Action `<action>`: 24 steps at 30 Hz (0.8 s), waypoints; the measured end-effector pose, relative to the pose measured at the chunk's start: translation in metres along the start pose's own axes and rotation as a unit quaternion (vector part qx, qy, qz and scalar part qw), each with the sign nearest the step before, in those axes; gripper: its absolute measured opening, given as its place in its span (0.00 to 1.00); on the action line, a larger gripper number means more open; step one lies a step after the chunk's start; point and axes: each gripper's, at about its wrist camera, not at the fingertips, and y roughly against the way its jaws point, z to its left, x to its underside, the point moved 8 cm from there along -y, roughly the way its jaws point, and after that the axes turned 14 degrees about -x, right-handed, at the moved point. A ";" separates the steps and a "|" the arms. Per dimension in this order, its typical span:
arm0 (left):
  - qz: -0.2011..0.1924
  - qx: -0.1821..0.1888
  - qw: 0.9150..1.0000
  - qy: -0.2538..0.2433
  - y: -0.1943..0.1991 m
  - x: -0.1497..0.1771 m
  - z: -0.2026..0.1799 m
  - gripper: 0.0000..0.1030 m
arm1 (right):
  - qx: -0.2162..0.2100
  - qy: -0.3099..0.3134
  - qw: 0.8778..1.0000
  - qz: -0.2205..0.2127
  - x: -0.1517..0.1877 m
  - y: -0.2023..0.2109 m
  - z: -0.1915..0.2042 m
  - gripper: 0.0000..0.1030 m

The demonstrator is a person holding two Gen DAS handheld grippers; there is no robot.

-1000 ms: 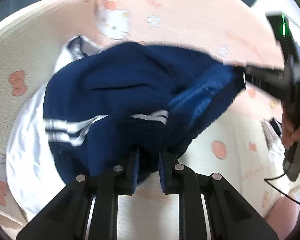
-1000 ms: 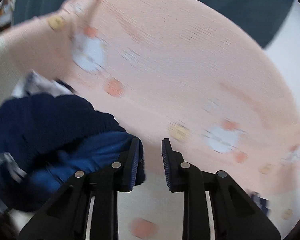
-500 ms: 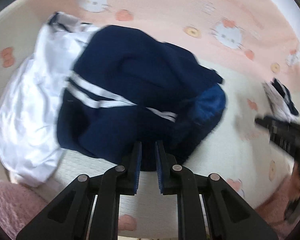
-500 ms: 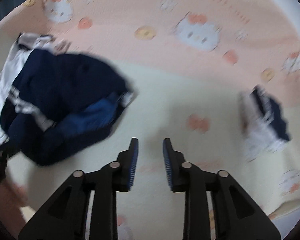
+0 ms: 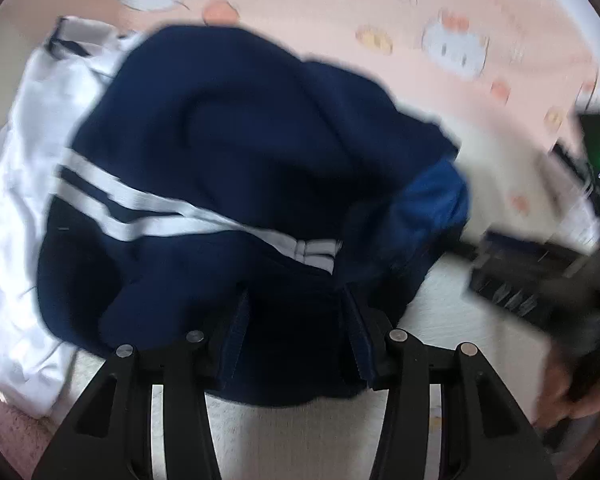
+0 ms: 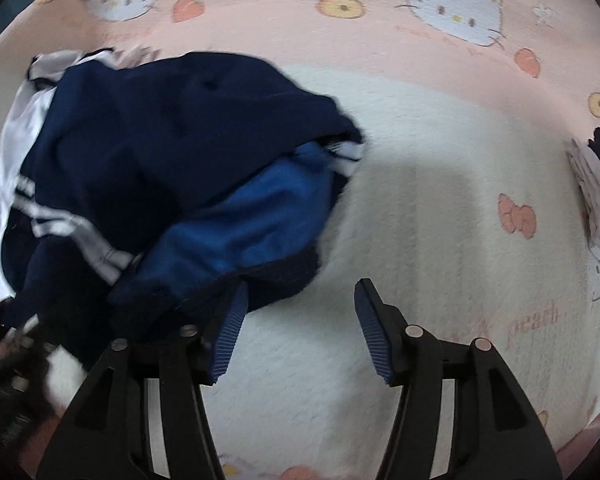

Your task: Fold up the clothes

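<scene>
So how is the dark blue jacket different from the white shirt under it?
The navy jacket with white stripes lies bunched on top; the shiny white shirt lies under it, poking out to one side. The jacket shows a bright blue lining, the shirt dark trim. Both are unfolded on the blanket.

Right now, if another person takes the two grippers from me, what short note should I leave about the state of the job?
Left gripper: open, fingers either side of the near edge of the navy garment; no grip yet.
Right gripper: open, over bare blanket, its left finger at the garment's edge, holding nothing.
Garment: crumpled heap on the blanket, white stripes and blue lining showing, partly on top of a white garment.
A small white and dark piece lies far right.
Done: nothing is folded.
Left: probably spread the navy garment flat, fold it, then the rest.
</scene>
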 end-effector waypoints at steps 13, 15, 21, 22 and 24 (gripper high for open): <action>-0.032 -0.211 0.971 0.106 0.033 0.009 0.127 0.11 | -0.044 0.035 0.998 -0.002 0.020 0.028 0.025 0.66; -0.034 -0.176 0.975 0.133 0.034 0.008 0.131 0.11 | -0.051 0.045 0.998 -0.002 0.023 0.035 0.034 0.66; -0.049 -0.169 0.977 0.123 0.035 0.009 0.125 0.12 | -0.119 0.023 0.992 0.023 0.017 0.004 0.033 0.70; -0.044 -0.168 0.978 0.117 0.031 0.011 0.124 0.13 | -0.128 0.025 0.991 0.031 0.010 -0.007 0.024 0.70; -0.031 -0.163 0.980 0.108 0.024 0.014 0.122 0.13 | -0.124 0.033 0.991 0.023 0.001 -0.020 0.012 0.73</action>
